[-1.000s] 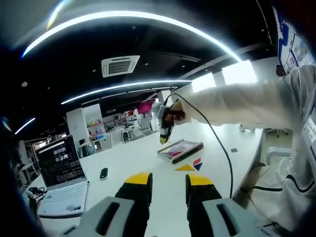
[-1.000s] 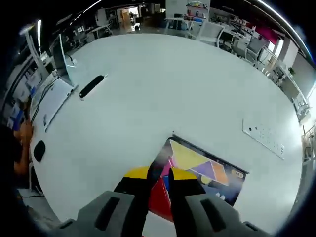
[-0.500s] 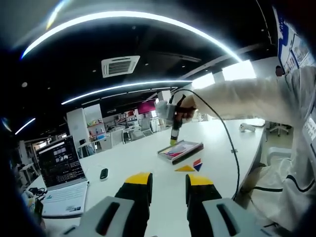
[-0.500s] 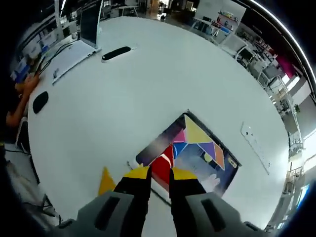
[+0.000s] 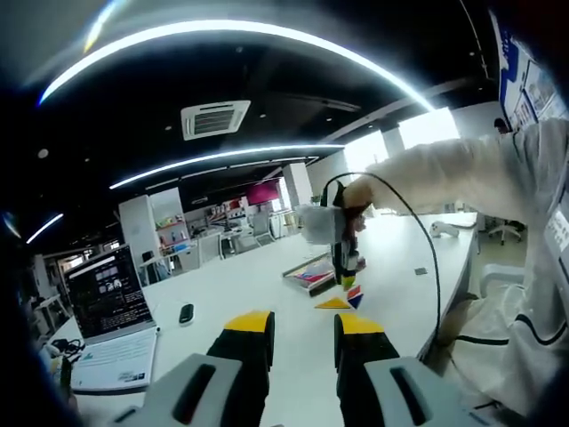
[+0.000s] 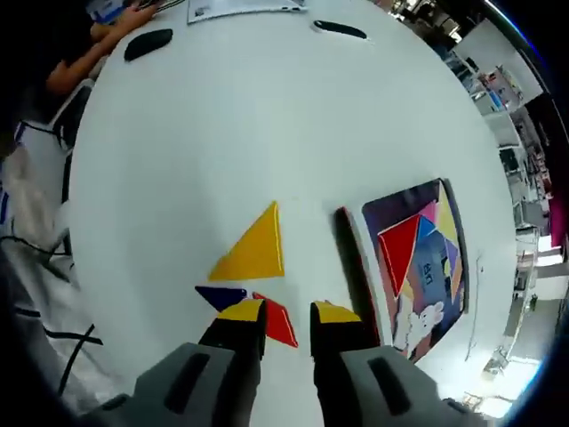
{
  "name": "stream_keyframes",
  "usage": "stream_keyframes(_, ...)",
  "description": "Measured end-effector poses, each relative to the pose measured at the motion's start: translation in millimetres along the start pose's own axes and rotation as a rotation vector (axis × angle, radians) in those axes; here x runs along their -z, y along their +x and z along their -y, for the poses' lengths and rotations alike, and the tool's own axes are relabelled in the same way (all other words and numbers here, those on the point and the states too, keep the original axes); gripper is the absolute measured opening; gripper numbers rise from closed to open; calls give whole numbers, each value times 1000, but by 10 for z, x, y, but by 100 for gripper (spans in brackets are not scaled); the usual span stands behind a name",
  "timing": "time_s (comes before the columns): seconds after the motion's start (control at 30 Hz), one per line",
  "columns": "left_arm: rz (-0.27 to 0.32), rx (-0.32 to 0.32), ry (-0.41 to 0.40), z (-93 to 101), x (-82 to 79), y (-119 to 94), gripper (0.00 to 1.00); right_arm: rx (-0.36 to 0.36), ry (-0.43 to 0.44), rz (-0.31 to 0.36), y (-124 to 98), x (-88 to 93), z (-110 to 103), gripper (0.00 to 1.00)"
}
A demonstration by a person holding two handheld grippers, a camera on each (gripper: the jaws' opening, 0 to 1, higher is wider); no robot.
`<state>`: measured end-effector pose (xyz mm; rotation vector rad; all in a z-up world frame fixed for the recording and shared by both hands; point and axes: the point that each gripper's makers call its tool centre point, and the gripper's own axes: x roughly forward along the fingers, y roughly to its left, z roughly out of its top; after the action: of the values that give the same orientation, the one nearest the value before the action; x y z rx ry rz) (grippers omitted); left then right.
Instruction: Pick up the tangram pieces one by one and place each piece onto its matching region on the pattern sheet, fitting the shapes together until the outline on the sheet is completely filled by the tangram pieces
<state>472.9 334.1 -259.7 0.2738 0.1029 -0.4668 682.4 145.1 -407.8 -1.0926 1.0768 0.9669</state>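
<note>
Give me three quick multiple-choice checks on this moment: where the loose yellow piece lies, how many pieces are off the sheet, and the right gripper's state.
1. The yellow triangle lies:
A. on the pattern sheet
B. on the table beside the pattern sheet
C. on the laptop

2. Loose pieces on the table near the right gripper:
A. one
B. three
C. six

3. The right gripper is:
A. open, holding nothing
B. shut on the yellow triangle
C. shut on the sheet

Answers:
1 B, it rests on white table left of the pattern sheet.
2 B, yellow triangle, blue piece, red piece.
3 A, a gap shows between its tips.
</note>
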Motion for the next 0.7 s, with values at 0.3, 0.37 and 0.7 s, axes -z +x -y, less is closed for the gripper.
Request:
stream_keyframes(0.3,-4,-2,-4,-8,23,-14,29,-13,-45,6,65,-136,-179,25)
stream_keyframes(0.37,-6,-1,-6,-16,26,-10,29,-23,-52,6,86,-174,-223,24)
stream_keyframes(0.7,-8,7,-3,3,27,0,29,-25,-49,58,90,-500,-227,28)
